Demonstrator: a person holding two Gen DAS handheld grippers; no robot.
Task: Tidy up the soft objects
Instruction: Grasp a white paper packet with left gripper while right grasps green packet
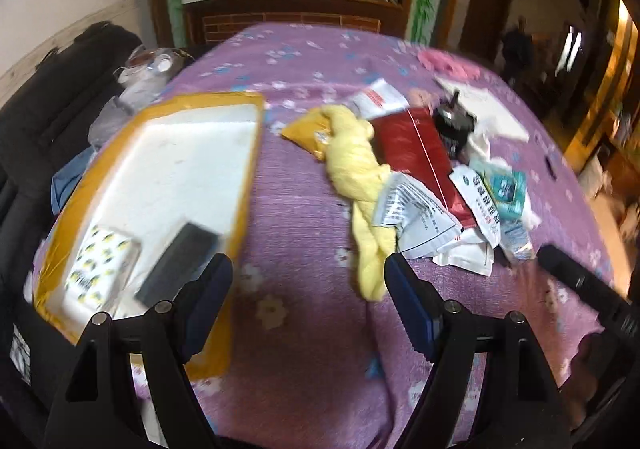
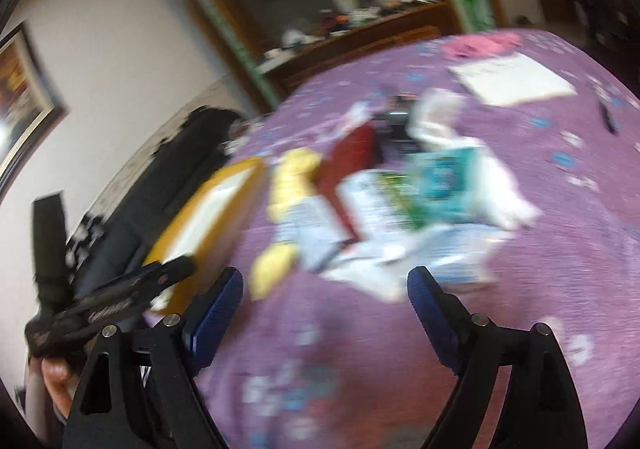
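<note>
A: Where do the soft things lie?

B: On the purple flowered bed cover [image 1: 304, 209]. A yellow cloth [image 1: 360, 177] stretches from the middle of the pile toward the left hand-held gripper [image 1: 308, 273], its lower end just beside that gripper's right finger. Beside it sit a red packet [image 1: 416, 145], white printed pouches [image 1: 416, 217] and a teal pack [image 1: 506, 189], all overlapping.

A: And the tray?

B: A white foam tray [image 1: 180, 177] with an orange rim lies left of the pile. A patterned tissue pack [image 1: 100, 269] and a dark sponge block [image 1: 176, 261] rest in it.

A: Are the grippers gripping anything?

B: No. The left one is spread wide above the cover, nothing between its fingers. The right hand-held gripper [image 2: 324, 285] is equally wide apart and empty, over the near edge of the pile.

A: Anything farther back?

B: A pink item [image 1: 448, 63] and a white sheet [image 1: 488, 109]; the right view is blurred, so the pink thing may be cloth.
</note>
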